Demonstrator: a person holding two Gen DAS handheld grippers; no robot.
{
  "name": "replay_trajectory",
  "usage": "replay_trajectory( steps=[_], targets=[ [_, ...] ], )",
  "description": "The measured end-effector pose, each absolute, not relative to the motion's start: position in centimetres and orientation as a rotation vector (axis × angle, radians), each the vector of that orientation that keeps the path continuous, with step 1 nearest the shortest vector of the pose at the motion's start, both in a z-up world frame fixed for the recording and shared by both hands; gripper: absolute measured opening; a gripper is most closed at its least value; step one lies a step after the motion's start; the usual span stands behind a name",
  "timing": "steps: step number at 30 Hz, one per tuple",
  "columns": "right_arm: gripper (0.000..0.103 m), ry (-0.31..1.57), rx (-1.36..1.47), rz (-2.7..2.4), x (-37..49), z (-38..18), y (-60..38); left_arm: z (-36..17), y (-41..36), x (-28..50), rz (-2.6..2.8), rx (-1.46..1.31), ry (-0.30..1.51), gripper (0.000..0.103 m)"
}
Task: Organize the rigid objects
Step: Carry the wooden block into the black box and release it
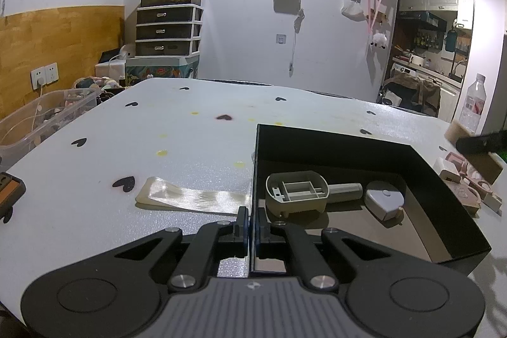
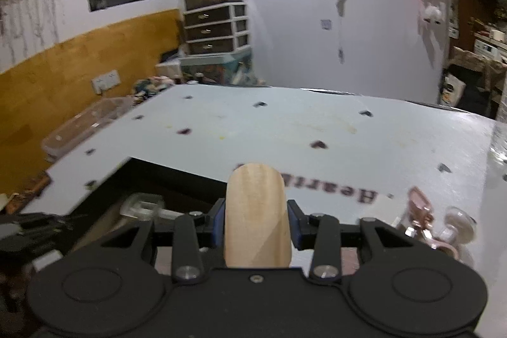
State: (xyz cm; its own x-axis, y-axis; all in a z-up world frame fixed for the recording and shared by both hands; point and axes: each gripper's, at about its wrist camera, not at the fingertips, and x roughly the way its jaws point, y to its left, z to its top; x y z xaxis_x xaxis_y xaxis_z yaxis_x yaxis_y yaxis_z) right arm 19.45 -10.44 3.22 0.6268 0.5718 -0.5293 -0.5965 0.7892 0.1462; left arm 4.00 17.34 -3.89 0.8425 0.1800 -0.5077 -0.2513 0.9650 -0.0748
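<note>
In the left wrist view the left tongs (image 1: 249,224) sit at lower centre, pinched together on the left wall of the black box (image 1: 443,176). Inside the box, right of centre, lie a grey scoop (image 1: 298,190) and a pale heart-shaped piece (image 1: 383,198). In the blurred right wrist view the right tongs (image 2: 256,222) are clamped on a wooden block (image 2: 256,217), lower centre, above the white counter (image 2: 285,122).

A white heart-printed table (image 1: 190,141) is carrying a black box (image 1: 443,179) at 3 o'clock and a clear strip (image 1: 190,195) at 9 o'clock.
</note>
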Motion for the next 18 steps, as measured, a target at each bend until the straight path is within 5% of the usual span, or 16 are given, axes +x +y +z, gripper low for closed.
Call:
replay_trajectory(
  steps=[18],
  targets=[
    [0.040, 0.928, 0.027, 0.915, 17.6, -0.5, 3.1, -3.7, 17.4, 4.0, 0.219, -0.157, 0.525, 0.004]
  ],
)
